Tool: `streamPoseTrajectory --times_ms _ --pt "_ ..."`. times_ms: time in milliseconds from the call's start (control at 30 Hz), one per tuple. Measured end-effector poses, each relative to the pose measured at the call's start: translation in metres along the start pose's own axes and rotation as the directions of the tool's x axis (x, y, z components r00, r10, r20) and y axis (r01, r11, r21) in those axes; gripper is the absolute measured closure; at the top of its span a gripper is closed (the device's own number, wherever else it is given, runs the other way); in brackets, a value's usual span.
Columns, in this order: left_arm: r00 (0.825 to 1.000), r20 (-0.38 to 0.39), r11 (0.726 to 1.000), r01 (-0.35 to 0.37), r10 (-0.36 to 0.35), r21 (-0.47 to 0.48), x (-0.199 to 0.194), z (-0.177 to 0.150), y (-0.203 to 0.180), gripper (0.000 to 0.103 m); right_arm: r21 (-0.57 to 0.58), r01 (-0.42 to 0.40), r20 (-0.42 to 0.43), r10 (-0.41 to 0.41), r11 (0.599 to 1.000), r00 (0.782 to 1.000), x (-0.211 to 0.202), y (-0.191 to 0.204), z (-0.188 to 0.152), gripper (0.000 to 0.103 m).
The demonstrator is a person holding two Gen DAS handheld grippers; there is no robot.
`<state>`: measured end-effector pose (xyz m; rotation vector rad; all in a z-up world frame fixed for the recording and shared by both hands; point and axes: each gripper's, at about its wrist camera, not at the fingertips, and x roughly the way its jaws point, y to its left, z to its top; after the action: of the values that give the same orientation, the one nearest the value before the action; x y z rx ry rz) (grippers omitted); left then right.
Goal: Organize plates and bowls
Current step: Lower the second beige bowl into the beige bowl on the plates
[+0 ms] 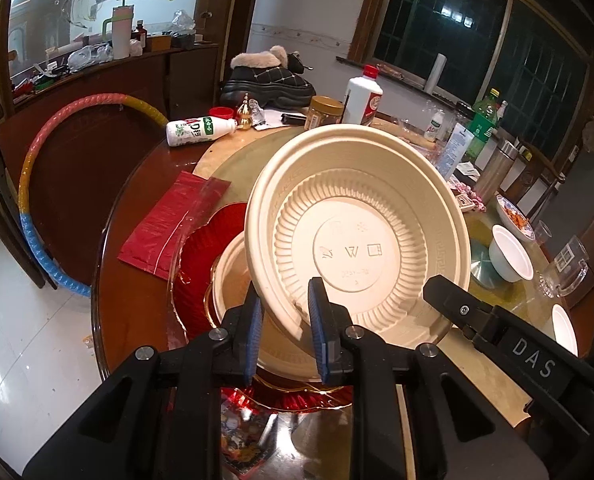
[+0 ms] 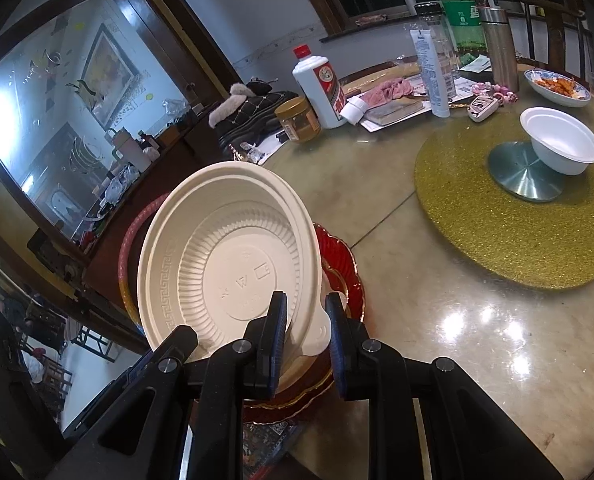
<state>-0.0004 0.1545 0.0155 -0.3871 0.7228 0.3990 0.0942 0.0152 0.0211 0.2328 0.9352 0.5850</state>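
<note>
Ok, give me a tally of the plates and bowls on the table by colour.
Beige: 2, tilted beige bowl, lower beige bowl
Red: 1, red plate
White: 2, centre white bowl, cropped white bowl
Blue-and-white: 1, patterned dish
Total: 6

A round table [image 2: 437, 320] with a glossy, pale stone-like top and a dark wooden rim fills the room's middle. Behind it, dark-framed windows [image 1: 449, 28] show night outside. The walls [image 1: 297, 12] are pale with a thin patterned border. A dark wooden sideboard [image 1: 145, 76] stands beyond the table's far left edge, under a large mirror [image 1: 97, 0] that reflects a framed picture. The floor [image 1: 21, 308] is shiny white tile, catching lamplight.
</note>
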Motion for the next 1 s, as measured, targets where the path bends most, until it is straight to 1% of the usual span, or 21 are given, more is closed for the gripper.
streamPoseTrajectory --times_ms 367,1000 --pt "1.0 -0.008 1.0 -0.019 0.019 -0.006 0.004 0.0 0.003 0.083 -0.007 0.003 -0.019 -0.003 1.0 1.0 0.011 0.005 0.001 0.083" --pt "0.999 -0.03 0.999 -0.032 0.032 -0.014 0.013 0.002 0.01 0.083 -0.01 0.007 -0.04 -0.007 1.0 0.999 0.022 0.007 0.001 0.083"
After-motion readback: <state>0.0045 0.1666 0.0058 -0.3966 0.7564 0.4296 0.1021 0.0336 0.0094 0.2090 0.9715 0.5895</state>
